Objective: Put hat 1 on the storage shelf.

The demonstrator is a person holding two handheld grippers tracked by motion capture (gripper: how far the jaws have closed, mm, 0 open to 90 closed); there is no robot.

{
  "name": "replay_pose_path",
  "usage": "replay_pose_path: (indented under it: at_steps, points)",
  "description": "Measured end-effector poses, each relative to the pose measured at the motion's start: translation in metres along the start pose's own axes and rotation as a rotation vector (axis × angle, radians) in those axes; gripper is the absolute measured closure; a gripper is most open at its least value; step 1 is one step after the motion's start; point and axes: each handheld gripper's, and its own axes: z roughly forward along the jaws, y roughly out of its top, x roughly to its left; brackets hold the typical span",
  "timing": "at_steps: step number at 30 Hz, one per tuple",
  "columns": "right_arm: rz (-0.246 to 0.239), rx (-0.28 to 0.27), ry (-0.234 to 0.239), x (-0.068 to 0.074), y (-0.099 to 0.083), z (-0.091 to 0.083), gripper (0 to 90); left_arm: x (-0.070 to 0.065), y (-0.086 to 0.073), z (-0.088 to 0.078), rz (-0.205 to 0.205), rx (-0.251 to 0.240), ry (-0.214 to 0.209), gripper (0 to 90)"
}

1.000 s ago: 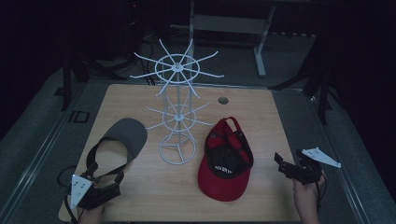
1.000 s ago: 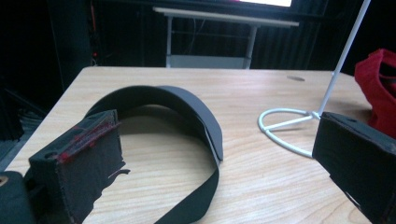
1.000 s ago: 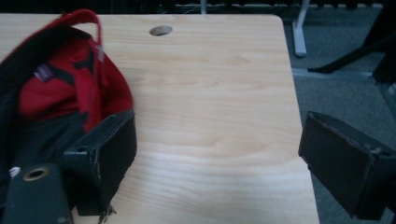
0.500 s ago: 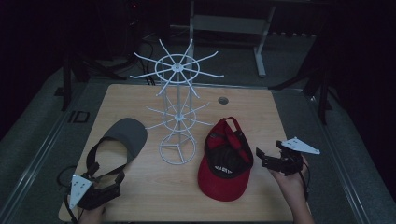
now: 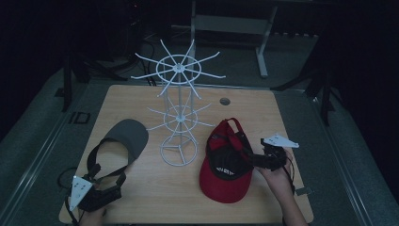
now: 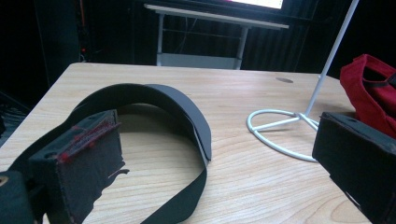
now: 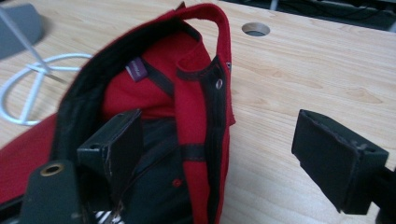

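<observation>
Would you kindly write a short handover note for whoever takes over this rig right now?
Right gripper: jaws open, just been closing, straddling the side rim of the red cap, not yet pressing it.
Left gripper: open, resting near the strap of the grey visor.
Cap and visor both lie on the table, either side of the white wire rack.
Done: nothing hung.
Left: probably grip the cap and hang it, then the visor.

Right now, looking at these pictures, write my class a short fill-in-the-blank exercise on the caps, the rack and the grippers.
1. The right gripper straddles the rim of the ____ cap.
2. Between the two caps stands a white wire ____.
3. The grey visor lies in front of the ____ gripper.
4. The right gripper's jaws are ____, their pads not yet pressing the fabric.

Missing words: red; rack; left; open
</observation>
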Motion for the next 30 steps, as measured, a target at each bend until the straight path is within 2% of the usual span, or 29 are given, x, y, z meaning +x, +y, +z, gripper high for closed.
replay_pose_path:
  at_steps: [6,12,22,26,30]
  points:
    - [-0.016,0.026,0.01,0.003,-0.002,0.017,18.5,0.001,0.0,0.0,-0.006,0.004,-0.003,1.9]
    - [-0.052,0.061,0.015,0.01,-0.007,0.029,18.8,0.002,-0.001,0.001,-0.013,0.007,-0.003,1.9]
    - [-0.138,0.158,-0.04,0.019,-0.016,0.055,24.7,0.004,-0.002,-0.001,-0.023,0.009,0.0,1.9]
    - [-0.156,0.183,-0.08,0.021,-0.019,0.061,34.8,0.004,-0.001,-0.003,-0.025,0.003,0.0,1.9]
    - [-0.153,0.194,-0.082,0.019,-0.022,0.063,55.1,0.003,-0.001,-0.002,-0.023,0.004,-0.002,1.9]
